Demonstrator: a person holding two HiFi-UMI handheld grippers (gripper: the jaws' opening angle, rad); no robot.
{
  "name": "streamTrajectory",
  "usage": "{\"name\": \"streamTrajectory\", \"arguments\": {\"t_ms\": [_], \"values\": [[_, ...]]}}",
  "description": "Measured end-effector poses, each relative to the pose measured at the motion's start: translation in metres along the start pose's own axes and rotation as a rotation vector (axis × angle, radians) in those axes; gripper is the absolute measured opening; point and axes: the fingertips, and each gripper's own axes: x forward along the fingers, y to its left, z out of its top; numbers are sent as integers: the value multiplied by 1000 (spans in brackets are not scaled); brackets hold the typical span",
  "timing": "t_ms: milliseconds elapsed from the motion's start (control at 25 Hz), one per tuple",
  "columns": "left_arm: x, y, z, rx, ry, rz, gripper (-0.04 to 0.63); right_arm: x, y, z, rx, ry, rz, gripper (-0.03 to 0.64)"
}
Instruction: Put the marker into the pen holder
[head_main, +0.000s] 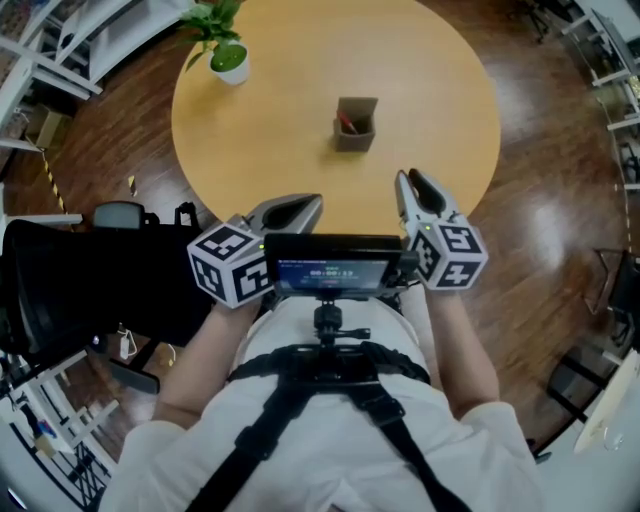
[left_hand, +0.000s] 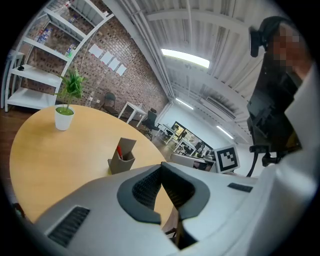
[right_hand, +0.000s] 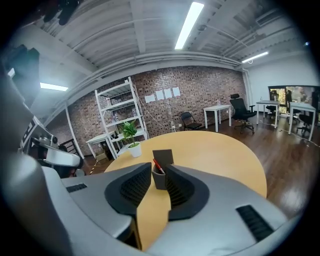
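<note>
Marker looks already in the holder, leaning, mid-table: 11 o'clock from right gripper (nearer, jaws parted, empty), 1 o'clock from left gripper, clenched on nothing.

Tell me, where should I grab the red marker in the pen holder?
Grab the red marker by its top end, the only part poking out of the pen holder. Probably come down from above, on the near side, because the holder's tall back wall stands behind it.
</note>
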Motion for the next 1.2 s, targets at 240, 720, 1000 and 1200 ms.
{"name": "streamTrajectory", "arguments": {"t_ms": [240, 720, 1000, 1200], "values": [[-3, -2, -2, 1, 1, -7, -6, -9, 3, -6, 8, 8, 1, 67], [-7, -2, -6, -5, 16, -29, -6, -13, 5, -10, 14, 29, -22, 60], [-27, -1, -28, -10, 59, -65, -6, -26, 27, -26, 37, 29, -62, 60], [-36, -9, -42, -2, 93, -110, -6, -43, 44, -37, 64, 29, -87, 60]]}}
